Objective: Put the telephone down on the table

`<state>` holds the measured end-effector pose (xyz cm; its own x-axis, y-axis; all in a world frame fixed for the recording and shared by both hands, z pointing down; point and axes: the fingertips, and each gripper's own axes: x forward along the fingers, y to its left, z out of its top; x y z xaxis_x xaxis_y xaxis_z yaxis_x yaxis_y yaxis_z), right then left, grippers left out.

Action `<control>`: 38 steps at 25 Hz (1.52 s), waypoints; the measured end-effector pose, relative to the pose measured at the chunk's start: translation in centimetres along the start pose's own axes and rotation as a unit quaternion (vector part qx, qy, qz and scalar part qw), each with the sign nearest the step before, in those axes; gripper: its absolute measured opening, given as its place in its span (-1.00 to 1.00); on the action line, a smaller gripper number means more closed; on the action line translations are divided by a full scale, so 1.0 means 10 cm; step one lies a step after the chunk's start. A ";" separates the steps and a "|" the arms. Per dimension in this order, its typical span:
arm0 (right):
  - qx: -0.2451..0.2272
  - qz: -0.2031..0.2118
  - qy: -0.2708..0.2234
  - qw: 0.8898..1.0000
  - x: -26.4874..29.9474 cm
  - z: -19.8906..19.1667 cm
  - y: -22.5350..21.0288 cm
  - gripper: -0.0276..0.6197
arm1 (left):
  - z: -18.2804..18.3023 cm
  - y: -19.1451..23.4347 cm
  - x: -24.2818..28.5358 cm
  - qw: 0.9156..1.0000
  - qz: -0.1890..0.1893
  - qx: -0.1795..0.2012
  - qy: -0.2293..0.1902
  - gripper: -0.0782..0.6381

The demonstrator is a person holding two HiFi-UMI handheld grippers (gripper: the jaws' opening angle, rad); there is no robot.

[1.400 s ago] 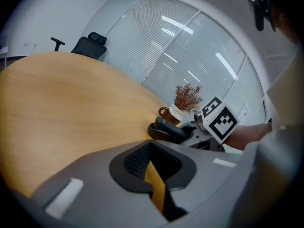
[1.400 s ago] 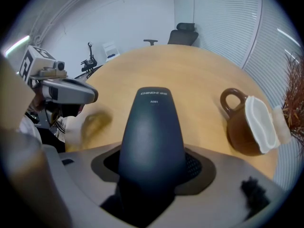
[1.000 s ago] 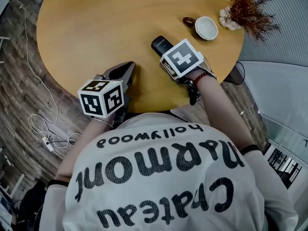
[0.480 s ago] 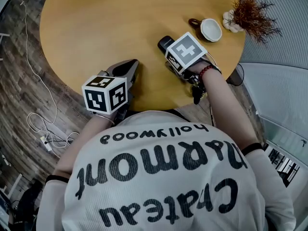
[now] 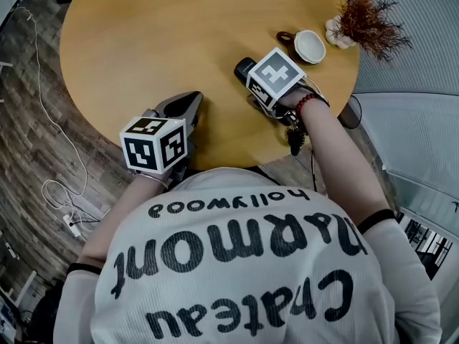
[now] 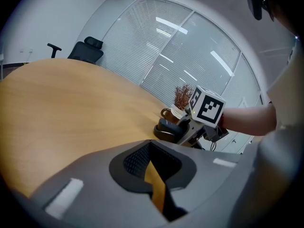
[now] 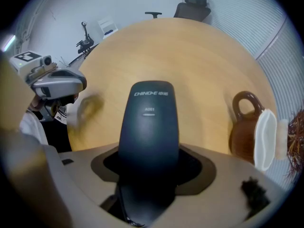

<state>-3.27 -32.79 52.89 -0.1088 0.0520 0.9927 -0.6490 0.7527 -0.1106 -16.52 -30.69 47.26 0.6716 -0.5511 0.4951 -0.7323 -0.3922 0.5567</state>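
Observation:
A black telephone handset (image 7: 148, 122) is held in my right gripper (image 7: 148, 158), which is shut on its lower part. In the head view only the handset's tip (image 5: 244, 67) shows beyond the gripper's marker cube; my right gripper (image 5: 254, 84) is over the right part of the round wooden table (image 5: 143, 34). The left gripper view shows the telephone (image 6: 167, 127) low over the tabletop; I cannot tell if it touches. My left gripper (image 5: 188, 100) is shut and holds nothing, near the table's front edge. Its jaws (image 6: 152, 151) leave only a thin slit.
A brown mug with a white inside (image 5: 308, 45) lies just beyond the telephone, with a dried plant (image 5: 369, 20) behind it at the table's right edge. A black office chair (image 6: 85, 51) stands across the table. Cables (image 5: 57, 185) lie on the floor at left.
My right gripper with the telephone has shifted slightly further onto the table, toward the mug. My left gripper has stayed in place.

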 end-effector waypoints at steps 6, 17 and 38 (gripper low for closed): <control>-0.042 0.003 -0.010 0.999 -0.05 0.00 0.02 -0.01 | -0.07 -0.04 0.00 1.000 0.010 -0.015 0.004 -0.76; -0.069 -0.025 -0.101 0.992 -0.10 -0.02 0.02 0.00 | -0.09 -0.29 -0.13 0.999 0.035 -0.021 -0.022 -0.76; -0.025 0.000 -0.230 0.973 -0.50 0.12 -0.04 0.06 | -0.06 -0.50 -0.25 0.997 0.058 0.000 -0.047 -0.76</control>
<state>-3.35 -34.12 47.94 -0.4425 -0.2383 0.8645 -0.6132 0.7839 -0.0977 -14.52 -26.93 43.63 0.5690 -0.6597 0.4910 -0.8044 -0.3224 0.4991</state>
